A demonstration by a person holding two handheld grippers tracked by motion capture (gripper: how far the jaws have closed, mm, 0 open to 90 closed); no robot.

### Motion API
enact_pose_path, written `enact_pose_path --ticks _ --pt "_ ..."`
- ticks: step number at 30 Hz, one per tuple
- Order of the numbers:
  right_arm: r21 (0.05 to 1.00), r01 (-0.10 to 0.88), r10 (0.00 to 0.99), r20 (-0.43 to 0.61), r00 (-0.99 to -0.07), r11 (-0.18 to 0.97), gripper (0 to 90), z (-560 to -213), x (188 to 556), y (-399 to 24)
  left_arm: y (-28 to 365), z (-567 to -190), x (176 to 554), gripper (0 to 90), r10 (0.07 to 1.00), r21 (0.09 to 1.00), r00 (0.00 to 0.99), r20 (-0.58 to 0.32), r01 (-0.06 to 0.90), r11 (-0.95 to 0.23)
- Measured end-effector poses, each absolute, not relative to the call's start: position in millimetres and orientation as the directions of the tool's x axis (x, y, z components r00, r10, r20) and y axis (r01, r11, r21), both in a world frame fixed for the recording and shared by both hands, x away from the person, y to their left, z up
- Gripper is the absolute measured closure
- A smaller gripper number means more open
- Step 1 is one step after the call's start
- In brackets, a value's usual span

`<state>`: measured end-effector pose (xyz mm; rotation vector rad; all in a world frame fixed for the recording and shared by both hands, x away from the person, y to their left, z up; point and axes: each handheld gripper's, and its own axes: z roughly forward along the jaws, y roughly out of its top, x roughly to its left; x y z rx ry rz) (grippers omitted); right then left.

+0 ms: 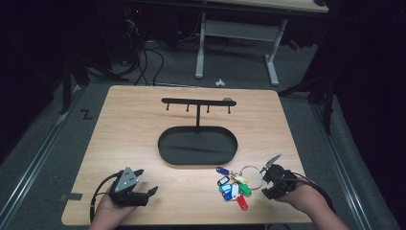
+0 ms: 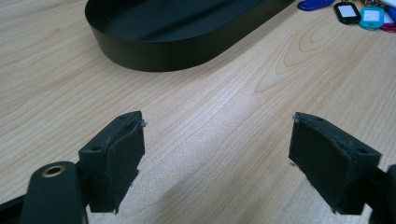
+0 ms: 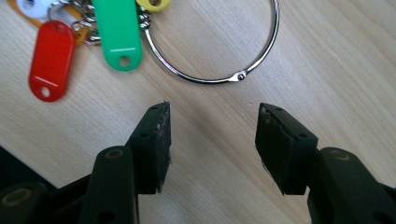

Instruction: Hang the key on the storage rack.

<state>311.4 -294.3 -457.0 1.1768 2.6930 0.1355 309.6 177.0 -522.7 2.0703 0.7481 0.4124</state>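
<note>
High view: key ring (image 1: 250, 175) with coloured tags (image 1: 233, 188) lies on table (image 1: 134, 143), just beside right gripper (image 1: 266, 178). Left gripper view: left gripper (image 2: 217, 140) spread, empty, near black tray (image 2: 159, 51). Right gripper view: jaws spread, ring just ahead, untouched.

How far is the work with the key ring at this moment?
Nothing looks done: the key ring with its coloured tags lies on the table. In hand: the right gripper is open just short of it. Left: grasping it; the rack carries nothing.
</note>
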Motion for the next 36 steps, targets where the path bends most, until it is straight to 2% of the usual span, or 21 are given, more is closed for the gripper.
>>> enact_pose_path --ticks 28,36 --pt "0.121 0.642 0.653 -0.090 -0.752 0.757 46.8 -472 323 -266 176 -524 309 18.8 0.637 0.820 0.770 0.019 0.353 -0.451" --pt "0.084 0.624 0.629 -0.105 -0.770 0.777 54.7 -475 328 -261 176 -524 309 18.8 0.635 0.818 0.772 0.025 0.349 -0.458"
